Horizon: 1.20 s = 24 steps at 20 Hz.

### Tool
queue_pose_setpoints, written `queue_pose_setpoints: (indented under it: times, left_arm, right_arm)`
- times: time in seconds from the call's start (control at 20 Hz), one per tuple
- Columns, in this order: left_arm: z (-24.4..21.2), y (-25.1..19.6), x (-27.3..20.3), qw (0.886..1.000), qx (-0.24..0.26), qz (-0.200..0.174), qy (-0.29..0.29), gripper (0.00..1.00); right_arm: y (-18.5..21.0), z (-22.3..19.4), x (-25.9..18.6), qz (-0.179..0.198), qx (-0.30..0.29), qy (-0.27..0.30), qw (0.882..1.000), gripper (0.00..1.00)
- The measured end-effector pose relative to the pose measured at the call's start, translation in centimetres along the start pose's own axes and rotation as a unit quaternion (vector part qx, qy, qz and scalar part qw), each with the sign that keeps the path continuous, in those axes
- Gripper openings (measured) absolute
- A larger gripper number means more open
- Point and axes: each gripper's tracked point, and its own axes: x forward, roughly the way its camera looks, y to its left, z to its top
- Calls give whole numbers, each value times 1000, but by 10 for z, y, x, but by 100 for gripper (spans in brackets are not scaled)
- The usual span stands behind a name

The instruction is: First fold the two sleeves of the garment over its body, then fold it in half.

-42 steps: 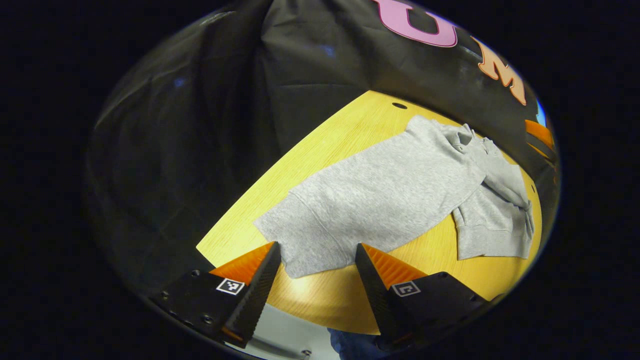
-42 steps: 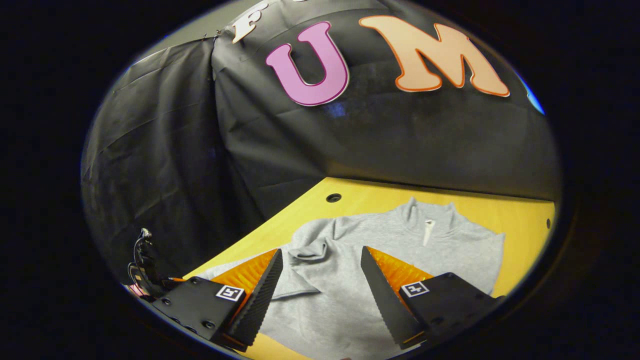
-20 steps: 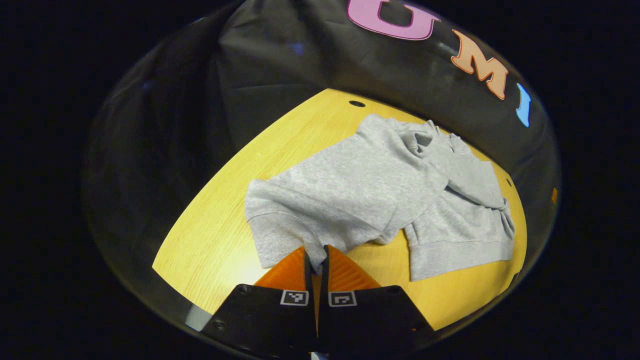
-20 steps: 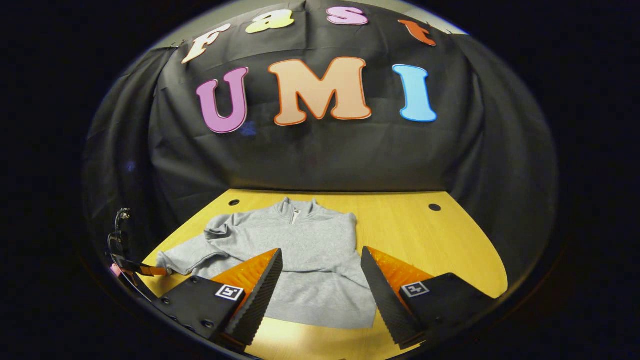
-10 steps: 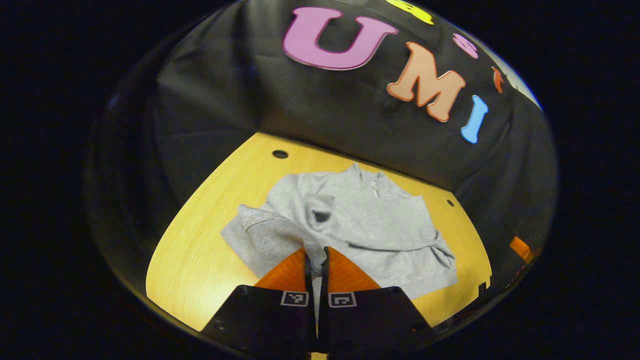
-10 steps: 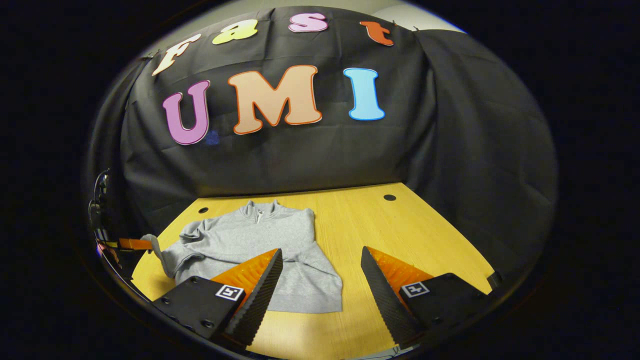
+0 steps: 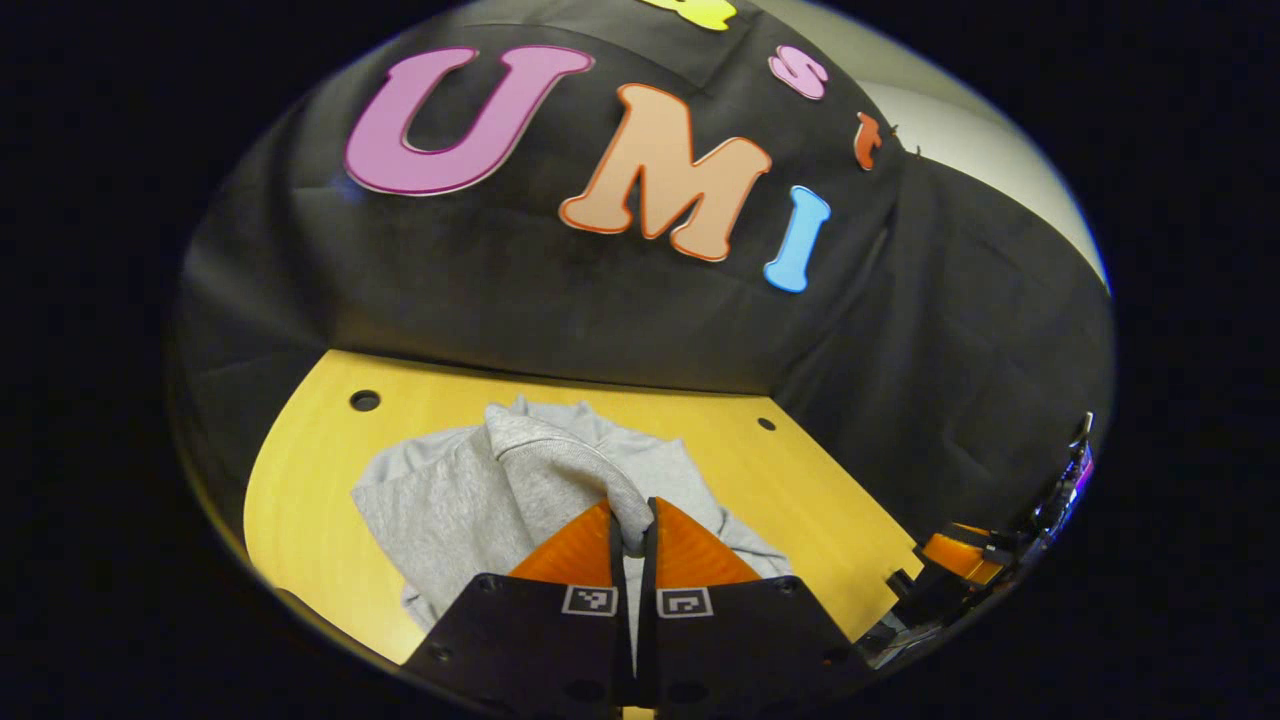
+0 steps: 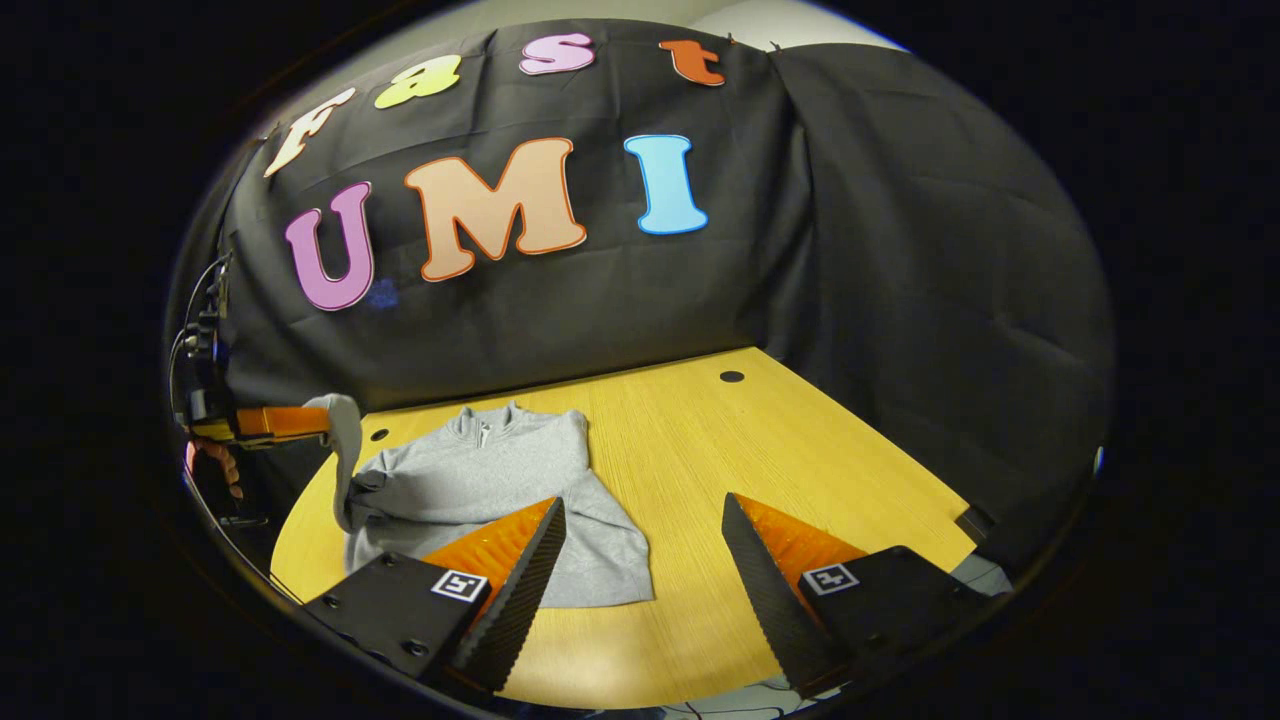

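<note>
In the left gripper view, we see our left gripper [image 7: 633,530] at six o'clock with its two orange fingers [image 7: 575,550] pressed together on the cuff of a grey sweatshirt's sleeve [image 7: 560,455]. The sleeve rises in an arch from the fingers toward eleven o'clock, lifted clear of the yellow wooden table [image 7: 300,480]. The grey sweatshirt [image 7: 440,510] lies beneath it on the table, its collar at the far edge near the black cloth wall.

In the right gripper view, our right gripper [image 8: 640,545] sits at six o'clock with its fingers spread wide apart and nothing between them, above bare table [image 8: 800,450]. The sweatshirt [image 8: 480,480] lies at about eight o'clock, its long axis running from the hem near us to the zip collar [image 8: 490,420] at the far side, pointing toward the wall. Its right side looks already folded in, the edge straight. At nine o'clock the left gripper [image 8: 325,422] holds the sleeve [image 8: 345,450] up, the fabric hanging down to the garment's shoulder. A hand [image 8: 215,465] grips that tool.
</note>
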Motion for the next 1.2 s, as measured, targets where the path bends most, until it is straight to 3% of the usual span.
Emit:
queue_pose_setpoints:
  times: [0.15, 0.2, 0.25, 0.45, 0.55, 0.8, 1.1, 1.2]
  left_arm:
    - [5, -34, 29, 999, 19, -37, 1, 0]
    - [7, -46, 39, 999, 21, -50, 3, 0]
    - [8, -57, 49, 998, 25, -62, 4, 0]
    - [-1, -97, 88, 995, 34, -92, 19, 0]
    - [-7, -114, 111, 993, 44, -103, 29, 0]
    - [-36, -129, 169, 992, 49, -90, 73, 0]
    - [-69, -112, 226, 990, 62, -53, 111, 0]
    - [-80, -106, 236, 989, 68, -47, 125, 6]
  right_arm:
    - [-3, -3, 1, -1, 2, 5, 1000, 98]
    - [-3, -3, 2, 0, 0, 7, 1000, 94]
    - [-4, -3, 3, 0, -3, 7, 1000, 98]
    - [-9, -2, 9, 0, -9, 10, 1000, 94]
    - [-12, 0, 12, 0, -13, 12, 1000, 98]
    - [-19, 5, 22, 3, -20, 17, 1000, 98]
    - [-24, 9, 40, 11, -28, 26, 999, 98]
    - [-25, 9, 47, 16, -28, 30, 999, 98]
